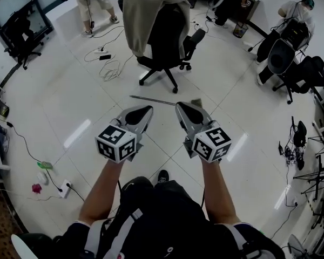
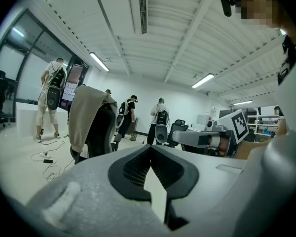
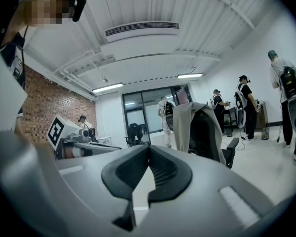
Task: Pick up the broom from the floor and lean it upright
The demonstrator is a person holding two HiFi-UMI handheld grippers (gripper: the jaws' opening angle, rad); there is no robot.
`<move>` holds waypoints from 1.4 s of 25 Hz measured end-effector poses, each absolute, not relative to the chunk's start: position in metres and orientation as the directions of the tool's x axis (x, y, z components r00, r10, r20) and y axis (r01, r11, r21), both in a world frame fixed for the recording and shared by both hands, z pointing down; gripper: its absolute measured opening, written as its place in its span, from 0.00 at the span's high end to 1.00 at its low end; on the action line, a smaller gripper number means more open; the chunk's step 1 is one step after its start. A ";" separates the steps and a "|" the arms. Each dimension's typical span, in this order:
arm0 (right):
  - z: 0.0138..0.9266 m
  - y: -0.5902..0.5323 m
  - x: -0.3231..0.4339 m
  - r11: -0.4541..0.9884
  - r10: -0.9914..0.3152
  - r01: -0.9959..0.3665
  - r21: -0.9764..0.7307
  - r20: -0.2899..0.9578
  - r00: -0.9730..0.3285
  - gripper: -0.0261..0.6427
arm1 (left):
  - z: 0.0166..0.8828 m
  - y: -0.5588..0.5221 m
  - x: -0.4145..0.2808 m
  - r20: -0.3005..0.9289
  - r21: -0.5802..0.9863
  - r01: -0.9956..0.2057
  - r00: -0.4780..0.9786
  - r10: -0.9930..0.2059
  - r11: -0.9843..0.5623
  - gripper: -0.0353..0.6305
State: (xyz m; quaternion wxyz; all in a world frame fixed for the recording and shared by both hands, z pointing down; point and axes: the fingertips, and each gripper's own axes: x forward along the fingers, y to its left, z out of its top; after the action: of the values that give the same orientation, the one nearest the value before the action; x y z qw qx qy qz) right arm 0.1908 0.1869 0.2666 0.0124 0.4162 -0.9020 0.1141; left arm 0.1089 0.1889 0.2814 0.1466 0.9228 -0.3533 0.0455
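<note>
Where the broom [image 1: 162,100] lay: flat on the floor [image 1: 70,101], in front of the chair [image 1: 167,42];
Left gripper [image 1: 144,110]: fingers together, empty, short of the broom;
Right gripper [image 1: 183,107]: fingers together, empty, likewise

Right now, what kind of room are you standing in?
Probably an office or lab workroom. A black rolling office chair with a beige jacket over its back stands on a white tiled floor, loose cables trail across it, and other people wear equipment backpacks.
</note>
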 end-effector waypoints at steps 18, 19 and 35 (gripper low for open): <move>0.330 -0.005 0.090 0.695 -0.640 -0.693 -0.192 0.274 -0.718 0.94 | 0.342 -0.002 0.014 0.225 0.288 -0.704 0.708 -0.669 -0.649 0.95; 0.335 -0.017 0.080 0.695 -0.634 -0.693 -0.192 0.289 -0.717 0.94 | 0.347 -0.014 0.005 0.228 0.295 -0.701 0.712 -0.664 -0.650 0.95; 0.511 -0.154 0.008 0.747 -0.496 -0.653 -0.124 0.550 -0.672 0.91 | 0.508 -0.139 -0.067 0.355 0.394 -0.698 0.716 -0.602 -0.598 0.95</move>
State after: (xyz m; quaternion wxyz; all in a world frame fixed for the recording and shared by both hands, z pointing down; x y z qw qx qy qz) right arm 0.0082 -0.1540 0.5109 0.2494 0.3187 -0.9008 0.1573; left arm -0.0667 -0.1392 0.5080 0.2598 0.8890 -0.3654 0.0927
